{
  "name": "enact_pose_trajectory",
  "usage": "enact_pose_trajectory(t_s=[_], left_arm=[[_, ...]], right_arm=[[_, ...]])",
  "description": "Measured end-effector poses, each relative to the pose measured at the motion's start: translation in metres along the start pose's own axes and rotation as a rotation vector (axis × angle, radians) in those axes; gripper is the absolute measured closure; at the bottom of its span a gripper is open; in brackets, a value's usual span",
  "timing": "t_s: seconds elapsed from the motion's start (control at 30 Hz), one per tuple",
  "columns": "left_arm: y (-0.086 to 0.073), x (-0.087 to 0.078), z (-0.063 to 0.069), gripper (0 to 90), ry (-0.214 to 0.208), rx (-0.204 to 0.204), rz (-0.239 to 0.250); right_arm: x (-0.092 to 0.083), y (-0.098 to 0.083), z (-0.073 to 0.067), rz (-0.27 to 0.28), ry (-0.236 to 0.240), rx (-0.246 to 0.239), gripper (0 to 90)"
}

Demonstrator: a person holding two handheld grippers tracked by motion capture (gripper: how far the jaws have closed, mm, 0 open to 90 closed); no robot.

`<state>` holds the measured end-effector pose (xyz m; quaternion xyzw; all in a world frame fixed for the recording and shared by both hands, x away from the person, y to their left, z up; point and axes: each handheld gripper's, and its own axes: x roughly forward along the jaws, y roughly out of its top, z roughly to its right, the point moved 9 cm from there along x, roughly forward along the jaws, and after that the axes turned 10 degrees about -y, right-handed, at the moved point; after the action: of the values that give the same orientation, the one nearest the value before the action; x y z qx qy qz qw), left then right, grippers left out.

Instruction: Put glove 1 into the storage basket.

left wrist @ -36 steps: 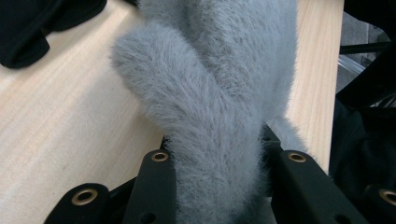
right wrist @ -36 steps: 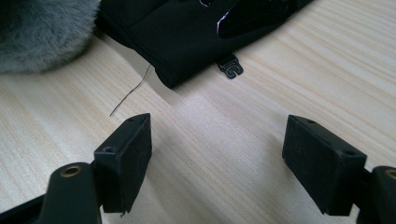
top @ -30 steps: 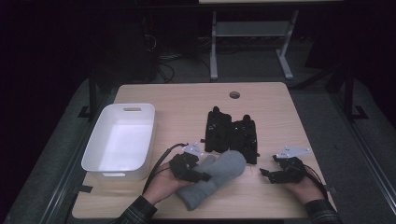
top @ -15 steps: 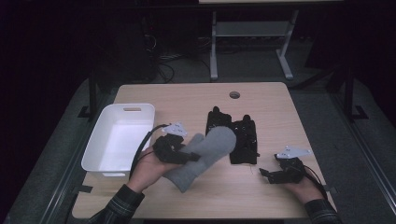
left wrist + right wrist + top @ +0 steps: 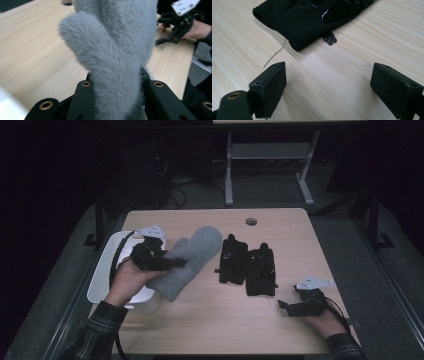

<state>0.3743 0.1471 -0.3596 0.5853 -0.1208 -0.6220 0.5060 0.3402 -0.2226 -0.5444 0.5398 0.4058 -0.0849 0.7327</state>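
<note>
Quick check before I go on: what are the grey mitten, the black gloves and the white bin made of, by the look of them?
Grey mitten: fuzzy fleece or brushed wool, matte; fine fibres stand out along its edges. Black gloves: smooth, thin synthetic knit, probably; the cuff in the right gripper view shows a folded hem, a loose thread and a small plastic clip. White bin: moulded plastic by its rounded rim and even, slightly glossy surface.

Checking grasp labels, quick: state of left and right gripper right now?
Left gripper: closed on the grey mitten, lifted off the table.
Right gripper: open, nothing between the jaws, low over the table near a black glove.
</note>
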Motion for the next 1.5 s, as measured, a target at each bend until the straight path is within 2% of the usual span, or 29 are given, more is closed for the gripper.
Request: enact_pose_trajectory(t_s=[0.03, 0.07, 0.1, 0.13, 0.23, 0.27, 0.3, 0.37, 0.43, 0.47, 0.57, 0.7, 0.77, 0.87, 0.9, 0.93, 0.97, 1.03, 1.07, 1.13, 1.2, 1.27, 1.5], left_arm=[[-0.001, -0.009, -0.008, 69.4, 0.02, -0.004, 0.001], [-0.001, -0.009, -0.008, 69.4, 0.02, -0.004, 0.001], [-0.003, -0.019, -0.016, 69.4, 0.034, -0.022, 0.005], [-0.003, -0.019, -0.016, 69.3, 0.034, -0.022, 0.005], [-0.007, -0.035, -0.03, 69.3, 0.068, -0.044, 0.008], [-0.007, -0.035, -0.03, 69.4, 0.068, -0.044, 0.008], [-0.009, -0.043, -0.038, 69.4, 0.083, -0.055, 0.01], [-0.011, -0.047, -0.042, 69.4, 0.096, -0.063, 0.012], [-0.018, -0.057, -0.054, 69.4, 0.115, -0.083, 0.008], [-0.018, -0.057, -0.054, 69.4, 0.115, -0.083, 0.008], [-0.032, -0.066, -0.07, 69.4, 0.14, -0.118, 0.002], [-0.043, -0.071, -0.082, 69.4, 0.161, -0.144, -0.005], [-0.056, -0.076, -0.094, 69.4, 0.183, -0.176, -0.008], [-0.065, -0.078, -0.101, 69.4, 0.192, -0.196, -0.015], [-0.074, -0.078, -0.107, 69.4, 0.196, -0.213, -0.035], [-0.074, -0.078, -0.107, 69.4, 0.196, -0.213, -0.035], [-0.081, -0.076, -0.113, 69.4, 0.195, -0.237, -0.042], [-0.089, -0.07, -0.118, 69.4, 0.185, -0.261, -0.053], [-0.089, -0.07, -0.118, 69.4, 0.185, -0.261, -0.053], [-0.101, -0.059, -0.125, 69.3, 0.18, -0.281, -0.097], [-0.105, -0.056, -0.128, 69.1, 0.188, -0.285, -0.111], [-0.116, -0.047, -0.139, 68.9, 0.185, -0.32, -0.12], [-0.136, -0.041, -0.158, 66.9, 0.225, -0.366, -0.154]], right_arm=[[0.0, 0.0, 0.0, 0.0, -0.001, 0.001, 12.9], [0.0, 0.0, 0.0, 0.0, -0.001, 0.001, 12.9], [0.0, 0.0, 0.0, 0.0, -0.001, -0.001, 12.7], [0.0, 0.0, 0.0, 0.0, -0.001, -0.001, 12.7], [0.001, 0.0, 0.001, 0.002, -0.003, -0.002, 12.5], [0.001, 0.0, 0.001, 0.002, -0.003, -0.002, 12.5], [0.001, 0.0, 0.001, 0.001, -0.004, -0.002, 12.4], [0.001, 0.0, 0.001, 0.002, -0.005, -0.003, 12.4], [0.001, 0.0, 0.001, 0.001, -0.005, -0.001, 12.4], [0.001, 0.0, 0.001, 0.001, -0.005, -0.001, 12.4], [0.001, 0.0, 0.001, 0.001, -0.007, -0.001, 12.2], [0.001, 0.0, 0.001, -0.001, -0.008, 0.002, 12.1], [0.001, 0.001, 0.001, -0.001, -0.01, 0.006, 11.9], [0.001, 0.001, 0.001, 0.0, -0.012, 0.007, 11.8], [0.001, 0.001, 0.002, -0.001, -0.012, 0.007, 11.7], [0.001, 0.001, 0.002, -0.001, -0.012, 0.007, 11.7], [0.001, 0.001, 0.002, -0.002, -0.013, 0.009, 11.6], [0.001, 0.001, 0.002, -0.002, -0.014, 0.011, 11.6], [0.001, 0.001, 0.002, -0.002, -0.014, 0.011, 11.6], [0.002, 0.001, 0.002, -0.003, -0.015, 0.012, 11.4], [0.002, 0.001, 0.002, -0.003, -0.016, 0.011, 11.4], [0.002, 0.0, 0.002, -0.003, -0.016, 0.011, 11.4], [0.001, 0.0, 0.002, -0.004, -0.015, 0.014, 11.4]])
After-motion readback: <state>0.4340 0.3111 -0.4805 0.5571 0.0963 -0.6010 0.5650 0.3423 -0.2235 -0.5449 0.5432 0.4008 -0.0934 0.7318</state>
